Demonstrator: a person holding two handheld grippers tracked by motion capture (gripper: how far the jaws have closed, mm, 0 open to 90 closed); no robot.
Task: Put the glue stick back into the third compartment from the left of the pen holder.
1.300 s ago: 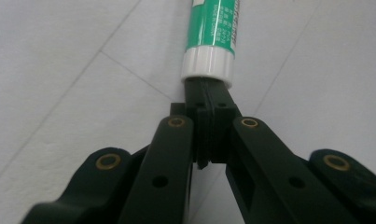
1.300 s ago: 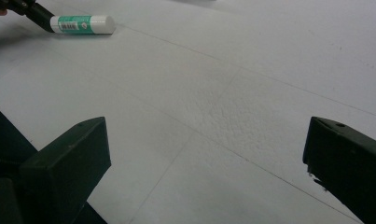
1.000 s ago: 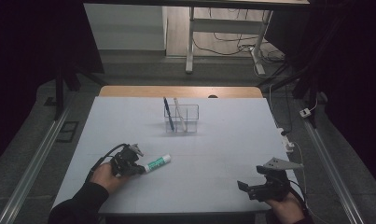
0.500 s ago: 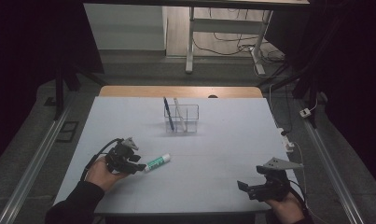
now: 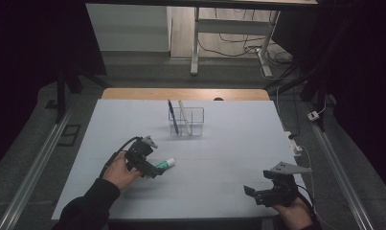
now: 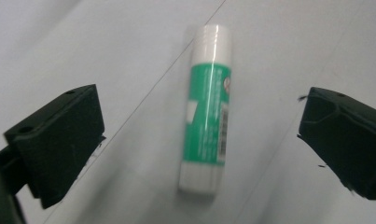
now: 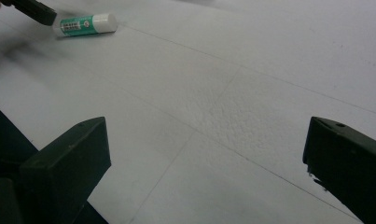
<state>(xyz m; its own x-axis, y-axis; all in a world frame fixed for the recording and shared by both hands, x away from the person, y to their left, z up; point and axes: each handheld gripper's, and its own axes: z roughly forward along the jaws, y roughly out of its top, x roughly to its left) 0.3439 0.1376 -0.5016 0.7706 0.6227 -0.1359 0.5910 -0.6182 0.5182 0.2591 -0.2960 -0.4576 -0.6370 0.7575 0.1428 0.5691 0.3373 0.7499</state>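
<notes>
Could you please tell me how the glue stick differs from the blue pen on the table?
The glue stick lies flat on the table; the blue pen stands leaning in the clear holder. The glue stick is short, thick, green and white; the blue pen is long and thin. Neither is gripped.

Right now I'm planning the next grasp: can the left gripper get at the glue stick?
Probably yes: the left gripper has just opened, and the glue stick lies flat between its jaws, untouched, with nothing blocking.

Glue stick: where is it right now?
In the high view the glue stick lies flat on the white table, left of centre, in front of the clear holder. It sits between the open jaws of the left gripper, untouched.
</notes>
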